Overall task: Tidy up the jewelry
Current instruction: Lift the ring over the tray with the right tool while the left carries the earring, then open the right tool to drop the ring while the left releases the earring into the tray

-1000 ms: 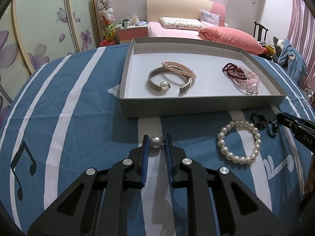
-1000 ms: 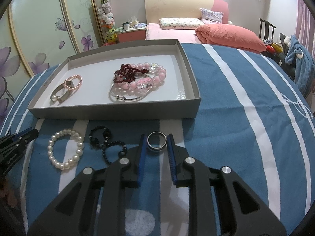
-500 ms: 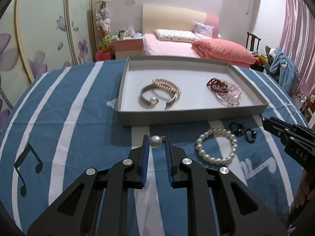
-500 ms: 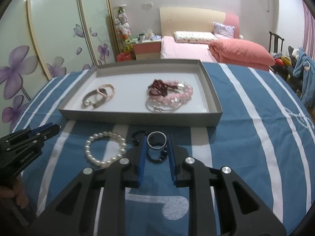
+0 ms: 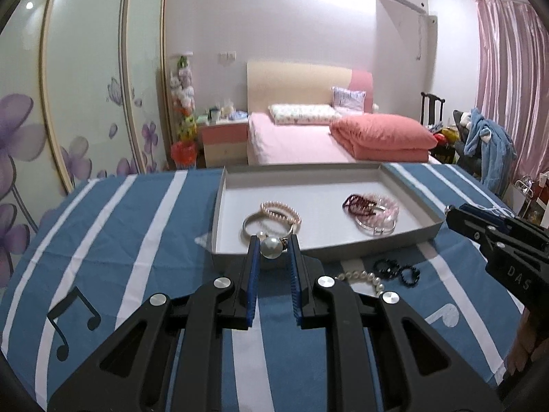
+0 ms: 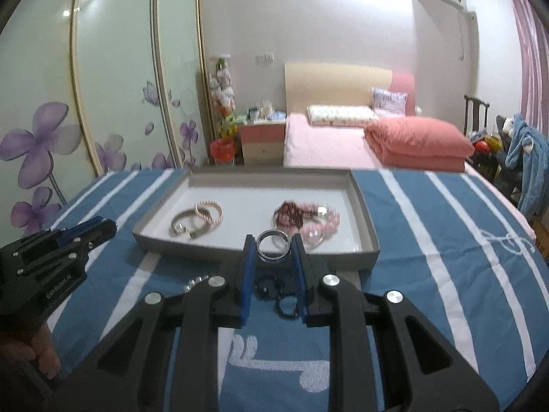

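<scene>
My left gripper (image 5: 273,248) is shut on a pearl piece (image 5: 271,247), held in the air in front of the near wall of the grey tray (image 5: 405,238). My right gripper (image 6: 273,246) is shut on a silver ring (image 6: 273,245), also lifted before the tray (image 6: 364,206). Inside the tray lie a silver bangle (image 5: 252,221) with a pink pearl bracelet (image 5: 281,210) on the left, and a dark red and pink bead cluster (image 5: 372,207) on the right. A white pearl bracelet (image 5: 363,279) and a black bead bracelet (image 5: 398,269) lie on the cloth, partly hidden by my fingers.
The tray rests on a blue cloth with white stripes (image 5: 137,240). Behind it stand a pink bed (image 5: 308,137), a nightstand (image 5: 223,137) and floral wardrobe doors (image 5: 68,103). The right gripper's body (image 5: 507,250) enters the left wrist view at the right edge.
Both grippers have risen from the cloth and tilted upward, each keeping its piece. The tray and loose bracelets now sit lower in both views, with more of the room showing.
</scene>
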Motion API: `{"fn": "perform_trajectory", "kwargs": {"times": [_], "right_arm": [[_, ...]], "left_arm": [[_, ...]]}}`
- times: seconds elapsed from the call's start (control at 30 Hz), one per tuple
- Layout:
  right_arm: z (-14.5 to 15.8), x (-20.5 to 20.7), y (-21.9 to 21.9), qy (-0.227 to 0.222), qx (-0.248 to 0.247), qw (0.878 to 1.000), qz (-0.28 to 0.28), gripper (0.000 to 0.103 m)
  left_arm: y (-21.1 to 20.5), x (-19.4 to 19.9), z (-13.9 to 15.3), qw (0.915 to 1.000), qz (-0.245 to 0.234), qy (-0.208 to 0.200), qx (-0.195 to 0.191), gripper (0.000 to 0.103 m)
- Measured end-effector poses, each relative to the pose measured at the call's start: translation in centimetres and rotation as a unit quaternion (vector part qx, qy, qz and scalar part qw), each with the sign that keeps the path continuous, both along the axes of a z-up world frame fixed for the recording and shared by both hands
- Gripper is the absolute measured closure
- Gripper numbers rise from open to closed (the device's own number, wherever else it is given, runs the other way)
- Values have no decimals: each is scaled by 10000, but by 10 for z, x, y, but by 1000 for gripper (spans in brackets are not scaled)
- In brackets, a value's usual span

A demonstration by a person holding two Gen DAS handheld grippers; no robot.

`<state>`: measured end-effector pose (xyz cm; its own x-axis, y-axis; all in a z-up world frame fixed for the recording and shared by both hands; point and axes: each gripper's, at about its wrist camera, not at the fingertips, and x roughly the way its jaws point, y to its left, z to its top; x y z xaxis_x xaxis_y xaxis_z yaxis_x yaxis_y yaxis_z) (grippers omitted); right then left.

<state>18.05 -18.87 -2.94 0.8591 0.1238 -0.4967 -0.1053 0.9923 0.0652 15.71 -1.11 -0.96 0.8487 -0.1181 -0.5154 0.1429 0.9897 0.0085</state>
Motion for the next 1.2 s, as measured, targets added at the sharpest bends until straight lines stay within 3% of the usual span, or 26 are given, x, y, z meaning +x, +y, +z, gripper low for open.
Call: {"fn": "perform_trajectory", "kwargs": {"times": [0.53,0.8,1.2], "right_arm": [[37,-16,7,-1535,-236,9867,-479,82],[40,-2,2,-1615,-218,9853,-505,82],[31,55,-1,-1227,-69,9912,-501,82]], "left_arm": [[-6,1,17,9980,135,-618,-68,86],[-9,15,21,9973,173,-710,-65,86],[-14,60,10,9989,136,-452,-70,86]]}}
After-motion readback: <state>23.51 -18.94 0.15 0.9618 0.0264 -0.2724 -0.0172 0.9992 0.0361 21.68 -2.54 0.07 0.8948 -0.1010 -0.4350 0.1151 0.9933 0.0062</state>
